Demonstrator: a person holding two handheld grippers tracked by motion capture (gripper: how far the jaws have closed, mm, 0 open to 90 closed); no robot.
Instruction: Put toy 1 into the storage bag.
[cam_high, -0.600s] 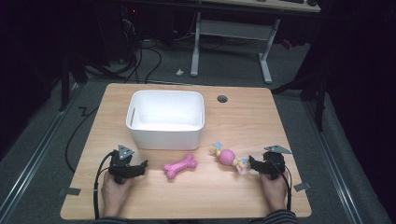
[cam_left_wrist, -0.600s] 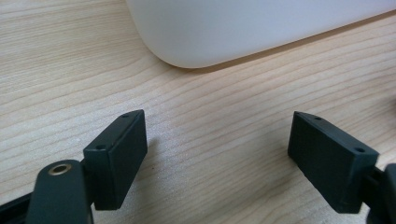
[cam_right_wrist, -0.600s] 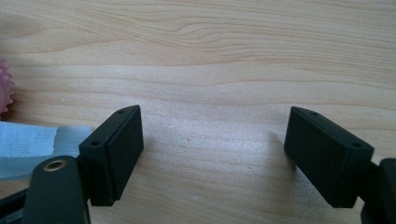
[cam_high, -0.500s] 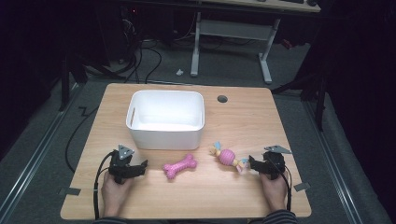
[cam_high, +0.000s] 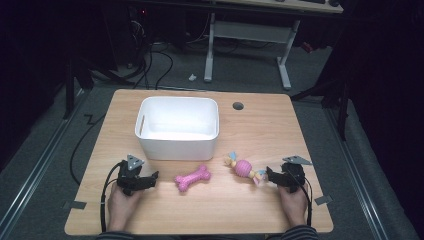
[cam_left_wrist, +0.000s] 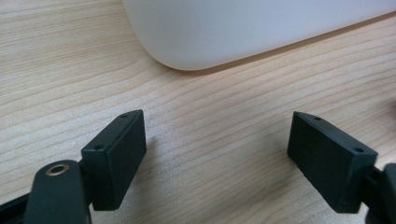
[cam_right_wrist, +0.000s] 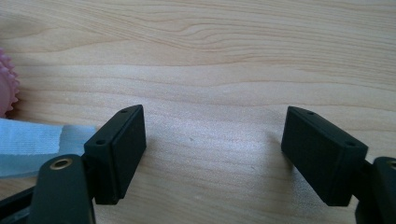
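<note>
High view: the left gripper (cam_high: 150, 178) rests on the light wooden table (cam_high: 260, 125), jaws spread wide on nothing, the white plastic tub (cam_high: 177, 127) just ahead and the pink bone-shaped toy (cam_high: 192, 178) beside it. The right gripper (cam_high: 272, 176), equally released, sits beside the pink-and-blue knotted toy (cam_high: 244, 168).

A light wooden table (cam_high: 310, 140) carries a white rectangular bin (cam_high: 177, 127) toward its far middle, open side up. A pink bone-shaped toy (cam_high: 192, 178) lies on the wood in front of the bin, apart from it. To its right lies a small toy with a ribbed pink ball and pale blue cloth (cam_high: 245, 169). A round dark grommet hole (cam_high: 238, 106) sits just right of the bin. Beyond the table, a white desk frame (cam_high: 247, 32) stands on grey floor, with black cables (cam_high: 150, 60) trailing left of it.
</note>
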